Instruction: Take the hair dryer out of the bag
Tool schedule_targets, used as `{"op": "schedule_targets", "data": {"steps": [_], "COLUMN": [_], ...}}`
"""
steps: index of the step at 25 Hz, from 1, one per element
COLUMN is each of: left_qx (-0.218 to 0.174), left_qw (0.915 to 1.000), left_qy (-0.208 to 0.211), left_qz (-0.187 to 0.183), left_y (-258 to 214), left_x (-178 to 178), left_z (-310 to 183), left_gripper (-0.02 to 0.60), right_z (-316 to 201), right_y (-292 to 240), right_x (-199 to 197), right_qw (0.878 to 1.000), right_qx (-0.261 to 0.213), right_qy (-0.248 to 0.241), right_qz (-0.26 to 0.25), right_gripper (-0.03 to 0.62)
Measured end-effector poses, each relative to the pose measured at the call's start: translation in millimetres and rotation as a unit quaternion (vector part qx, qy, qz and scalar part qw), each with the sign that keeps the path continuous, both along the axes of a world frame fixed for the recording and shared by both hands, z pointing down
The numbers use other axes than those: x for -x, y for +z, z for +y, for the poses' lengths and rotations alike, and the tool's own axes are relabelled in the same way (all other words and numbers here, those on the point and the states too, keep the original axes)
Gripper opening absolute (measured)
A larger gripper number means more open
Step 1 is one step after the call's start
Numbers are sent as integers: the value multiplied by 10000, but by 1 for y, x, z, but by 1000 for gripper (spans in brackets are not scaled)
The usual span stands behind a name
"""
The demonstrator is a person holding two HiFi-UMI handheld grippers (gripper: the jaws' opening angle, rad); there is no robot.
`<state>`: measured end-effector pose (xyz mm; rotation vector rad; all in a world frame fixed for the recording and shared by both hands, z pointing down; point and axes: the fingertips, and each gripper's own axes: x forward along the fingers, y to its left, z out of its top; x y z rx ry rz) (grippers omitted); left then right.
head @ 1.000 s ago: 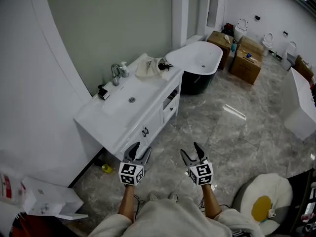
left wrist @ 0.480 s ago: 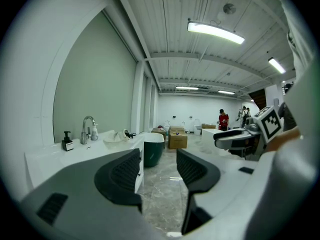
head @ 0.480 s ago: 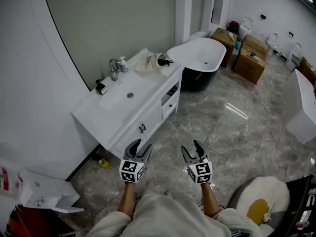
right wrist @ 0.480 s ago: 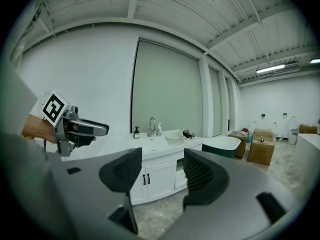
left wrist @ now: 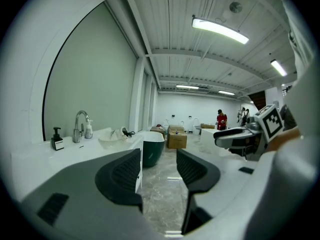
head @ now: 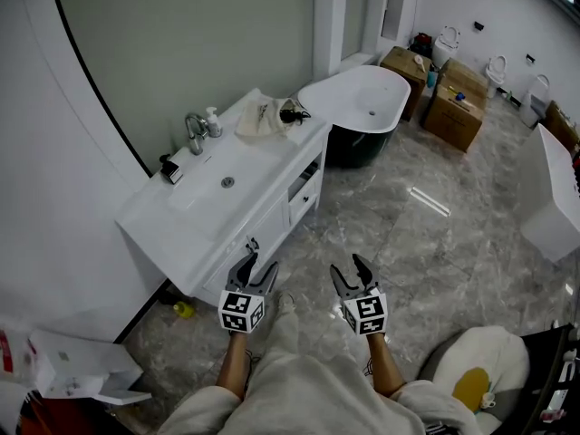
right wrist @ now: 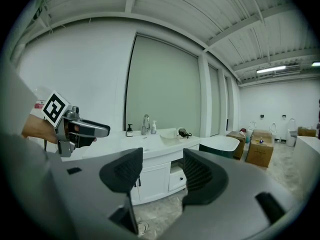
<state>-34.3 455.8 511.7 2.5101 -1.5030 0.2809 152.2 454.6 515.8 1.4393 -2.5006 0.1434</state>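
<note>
While both tools are held over the marble floor in the head view, the left gripper (head: 258, 266) and right gripper (head: 347, 268) point toward the white vanity (head: 159, 214); a pale bag (head: 256, 118) lies at the counter's far end, well away from them, with the black hair dryer (head: 292, 113) at its edge. From the left gripper view, the jaws stand apart with only floor between them, the bag far ahead. From the right gripper view, the jaws are likewise parted and empty, the hair dryer on the counter beyond
</note>
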Motion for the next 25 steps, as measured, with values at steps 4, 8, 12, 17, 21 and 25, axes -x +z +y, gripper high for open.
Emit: {"op": "schedule_targets", "data": {"steps": [4, 8, 12, 17, 21, 25], "left_qx": [24, 8, -22, -34, -112, -185], "left_qw": [9999, 9998, 9996, 9994, 9993, 9989], "left_qy": [113, 196, 255, 330, 367, 426], "left_qz": [27, 59, 75, 42, 31, 27], "left_y": [10, 9, 2, -6, -16, -19], "left_x": [-2, 2, 12, 26, 37, 47], "left_z": [-53, -110, -166, -233, -283, -329], "left_gripper": [210, 210, 210, 210, 210, 210], "right_z": [-46, -98, -152, -215, -257, -298], "right_y": [7, 3, -4, -12, -16, -14], "right_x": [2, 8, 18, 31, 39, 44], "right_qw": [9999, 9998, 9996, 9993, 9991, 9986], "right_qx": [54, 65, 45, 33, 14, -3], "right_qy": [78, 147, 201, 274, 327, 452], "right_qz": [65, 139, 184, 232, 264, 277], "right_gripper": [233, 232, 232, 232, 232, 232]}}
